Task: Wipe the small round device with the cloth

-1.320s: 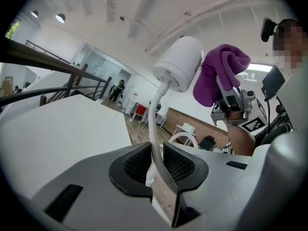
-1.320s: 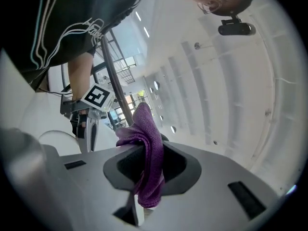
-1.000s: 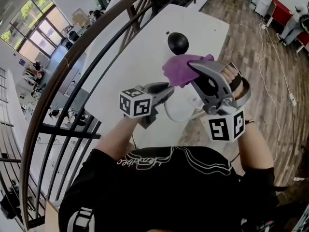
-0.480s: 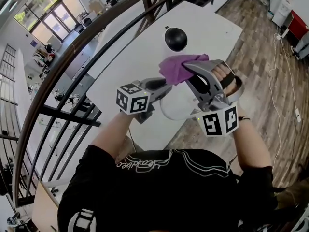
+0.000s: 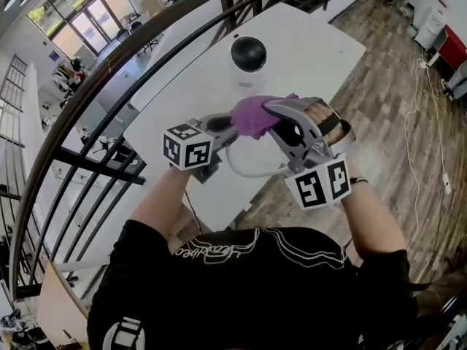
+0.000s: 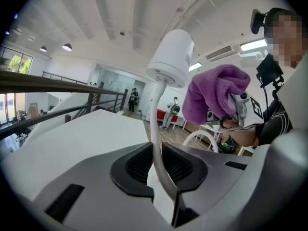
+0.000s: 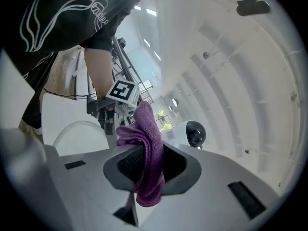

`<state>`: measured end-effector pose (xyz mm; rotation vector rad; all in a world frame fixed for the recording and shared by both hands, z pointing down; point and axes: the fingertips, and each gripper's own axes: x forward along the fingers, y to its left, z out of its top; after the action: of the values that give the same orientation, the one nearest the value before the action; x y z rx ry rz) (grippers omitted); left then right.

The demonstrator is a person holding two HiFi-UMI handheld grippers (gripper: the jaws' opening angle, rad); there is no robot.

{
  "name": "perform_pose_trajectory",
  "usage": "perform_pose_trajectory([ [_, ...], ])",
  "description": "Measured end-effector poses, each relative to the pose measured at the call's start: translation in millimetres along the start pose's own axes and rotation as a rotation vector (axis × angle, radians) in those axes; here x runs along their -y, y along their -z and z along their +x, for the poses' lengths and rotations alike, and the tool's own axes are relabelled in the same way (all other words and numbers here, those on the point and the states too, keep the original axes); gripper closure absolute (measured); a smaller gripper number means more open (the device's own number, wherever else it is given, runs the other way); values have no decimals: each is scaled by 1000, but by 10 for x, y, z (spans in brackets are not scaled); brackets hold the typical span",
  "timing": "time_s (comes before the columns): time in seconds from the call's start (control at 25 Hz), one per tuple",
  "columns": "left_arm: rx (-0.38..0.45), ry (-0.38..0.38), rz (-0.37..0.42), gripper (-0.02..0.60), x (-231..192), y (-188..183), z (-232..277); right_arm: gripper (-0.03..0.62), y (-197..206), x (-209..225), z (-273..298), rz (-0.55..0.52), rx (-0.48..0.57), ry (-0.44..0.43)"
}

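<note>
The small round device (image 5: 248, 54), white with a black dome face, is at the far side of the white table (image 5: 314, 42). The left gripper view shows it from below (image 6: 172, 57). A thin white cable (image 6: 156, 129) runs from it down between my left gripper's (image 6: 156, 165) jaws, which are closing on it. The cable's loop (image 5: 244, 172) shows under both grippers. My right gripper (image 5: 266, 111) is shut on a bunched purple cloth (image 5: 252, 115), held just right of the left gripper (image 5: 226, 126). In the right gripper view the cloth (image 7: 149, 138) hangs through the right gripper (image 7: 144, 165).
A dark curved railing (image 5: 109, 86) runs along the table's left side, with a lower floor beyond it. Wooden floor (image 5: 394, 86) lies to the right of the table. People stand far off in the left gripper view.
The right gripper has carried the cloth down and left, closer to the left gripper's tips. The device now sits further left in the head view, with its white body showing.
</note>
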<state>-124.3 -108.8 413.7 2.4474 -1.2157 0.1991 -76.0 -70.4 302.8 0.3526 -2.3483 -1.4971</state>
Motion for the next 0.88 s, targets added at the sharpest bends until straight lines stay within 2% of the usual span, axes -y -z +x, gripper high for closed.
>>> perform_pose_trajectory([
  [0.16,-8,-42,26,514,14,60,29,528,56,-72,-343,8,-4,13],
  [0.32,-9,-107,17,518,1,117,-57,528,104,-105,-703,34,-15,27],
  [0.56,24,-179,12,523,65,106,-40,528,267,-20,-1173,166,-29,56],
  [0.88,65,-206,11,525,51,59,1,528,676,93,-1043,194,20,45],
])
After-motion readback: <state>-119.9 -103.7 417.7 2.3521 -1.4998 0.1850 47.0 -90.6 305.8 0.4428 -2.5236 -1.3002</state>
